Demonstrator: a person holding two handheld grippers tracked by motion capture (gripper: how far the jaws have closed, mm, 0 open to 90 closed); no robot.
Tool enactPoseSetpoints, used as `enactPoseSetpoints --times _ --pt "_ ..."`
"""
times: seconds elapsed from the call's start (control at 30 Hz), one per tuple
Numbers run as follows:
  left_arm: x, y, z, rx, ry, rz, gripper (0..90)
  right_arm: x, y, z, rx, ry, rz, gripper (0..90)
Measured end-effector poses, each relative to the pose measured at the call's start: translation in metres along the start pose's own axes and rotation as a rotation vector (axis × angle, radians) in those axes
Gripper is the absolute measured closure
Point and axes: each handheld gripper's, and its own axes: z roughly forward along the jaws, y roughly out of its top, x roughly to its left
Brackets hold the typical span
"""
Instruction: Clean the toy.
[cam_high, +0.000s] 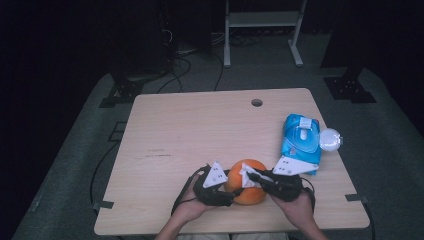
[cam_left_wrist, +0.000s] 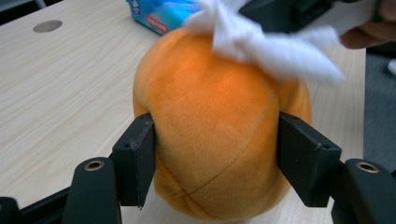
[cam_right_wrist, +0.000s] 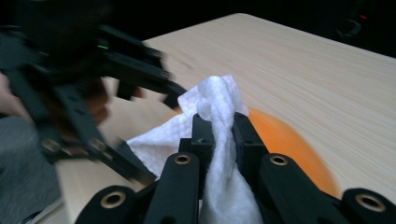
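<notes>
An orange plush ball (cam_high: 248, 192) (cam_left_wrist: 215, 126) rests on the wooden table (cam_high: 200, 130) near its front edge. My left gripper (cam_high: 231, 193) (cam_left_wrist: 217, 140) comes at it from the left, and its two pads press on the ball's sides. My right gripper (cam_high: 251, 176) (cam_right_wrist: 223, 123) is shut on a white wipe (cam_high: 246, 176) (cam_right_wrist: 212, 98) and holds it against the top of the ball (cam_right_wrist: 285, 140). In the left gripper view the wipe (cam_left_wrist: 275, 51) lies blurred over the ball's upper right. The left gripper (cam_right_wrist: 140, 79) also appears blurred in the right gripper view.
A blue packet of wipes (cam_high: 301, 140) (cam_left_wrist: 163, 11) lies at the table's right, with a clear round object (cam_high: 330, 139) beside it at the edge. A cable hole (cam_high: 257, 102) (cam_left_wrist: 48, 25) sits near the far edge. Bare wood stretches across the left and middle.
</notes>
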Motion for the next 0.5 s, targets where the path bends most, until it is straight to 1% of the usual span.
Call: enactPoseSetpoints --times 0.03,0.07,0.1,0.17,0.2,0.23,0.27,0.3,0.33,0.37,0.4,0.43,0.47,0.5 --pt "-0.002 0.0 0.0 0.0 0.004 0.005 34.1 0.004 0.001 0.002 0.006 0.005 -0.015 81.0" --pt "-0.002 0.0 0.0 -0.003 0.003 0.002 33.4 0.004 0.002 0.002 0.009 0.001 -0.028 81.0" --pt "-0.001 0.0 -0.001 -0.009 -0.003 -0.004 31.8 0.003 0.002 0.001 0.012 -0.003 -0.028 81.1" --pt "0.004 -0.001 0.0 -0.014 -0.016 -0.067 23.7 -0.005 0.0 -0.004 0.015 -0.012 -0.002 81.1" --pt "0.006 -0.001 0.002 -0.007 -0.025 -0.104 18.9 -0.009 -0.001 -0.006 0.018 -0.018 0.011 81.1" --pt "0.009 -0.002 0.003 0.001 -0.029 -0.133 16.0 -0.011 -0.003 -0.008 0.019 -0.02 0.02 81.1" --pt "0.011 -0.004 0.005 0.003 -0.041 -0.152 14.4 -0.013 -0.005 -0.009 0.024 -0.016 0.032 81.1" --pt "0.012 -0.005 0.006 0.011 -0.053 -0.166 14.9 -0.013 -0.006 -0.008 0.021 -0.011 0.036 81.0" --pt "0.012 -0.005 0.007 0.014 -0.049 -0.165 18.2 -0.011 -0.005 -0.008 0.022 -0.008 0.033 81.1" --pt "0.01 -0.005 0.006 0.009 -0.039 -0.141 22.4 -0.008 -0.004 -0.006 0.024 0.0 0.025 81.1" --pt "0.007 -0.004 0.006 0.01 -0.031 -0.124 24.1 -0.003 -0.002 -0.004 0.024 0.016 0.009 81.2" --pt "0.003 -0.003 0.005 0.004 -0.023 -0.107 24.7 0.004 0.0 -0.001 0.029 0.025 -0.02 81.2" --pt "-0.001 -0.001 0.005 -0.002 -0.018 -0.076 25.5 0.011 0.001 0.003 0.034 0.036 -0.049 81.1" --pt "-0.004 -0.001 0.005 0.008 -0.011 -0.041 26.3 0.017 0.003 0.007 0.038 0.044 -0.067 81.2"
